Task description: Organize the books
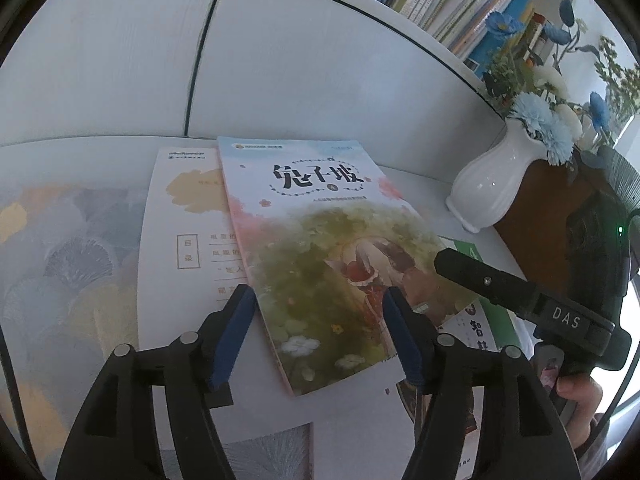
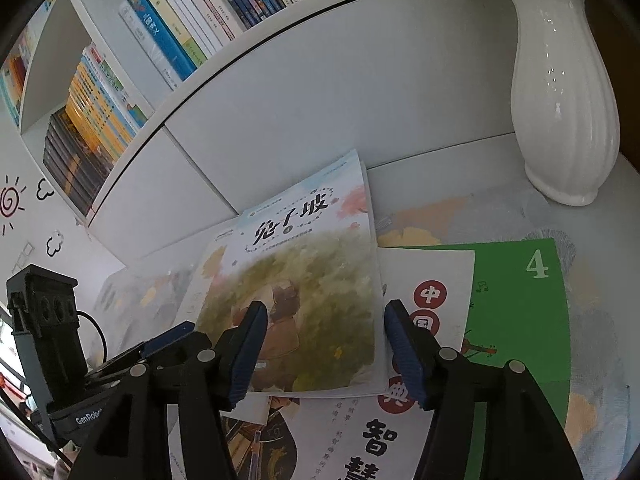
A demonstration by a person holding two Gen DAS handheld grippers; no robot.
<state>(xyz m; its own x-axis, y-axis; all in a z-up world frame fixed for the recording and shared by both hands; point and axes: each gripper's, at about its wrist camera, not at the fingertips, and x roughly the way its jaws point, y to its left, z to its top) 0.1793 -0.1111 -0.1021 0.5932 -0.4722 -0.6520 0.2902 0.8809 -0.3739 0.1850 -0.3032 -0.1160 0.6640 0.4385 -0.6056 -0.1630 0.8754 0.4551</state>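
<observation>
Both my grippers are hanging over the desk right now and neither one has hold of anything. My left gripper (image 1: 318, 326) has its jaws apart, straddling the lower part of the illustrated book (image 1: 320, 248) with the pastel cover and green meadow art, pads clear of it. My right gripper (image 2: 326, 350) is spread too, above the same book's bottom edge, nothing pinched between the blue pads (image 2: 404, 354).

That illustrated book lies flat, face up, on top of the pile. Under its left side is a white book (image 1: 180, 240) showing a contents page. Poking out on the right is another white book with red circles (image 2: 426, 304), and beneath that a green book with a "4" (image 2: 524, 304). There's one more cover with a dark figure (image 2: 260, 440) at the bottom of the right wrist view. Everything sits on a patterned table mat (image 1: 60, 240).

A white ribbed vase (image 2: 560, 112) with blue and white flowers (image 1: 540, 124) stands on the desk behind the pile, well apart from it. The shelf books (image 2: 192, 20) are lined up above.
</observation>
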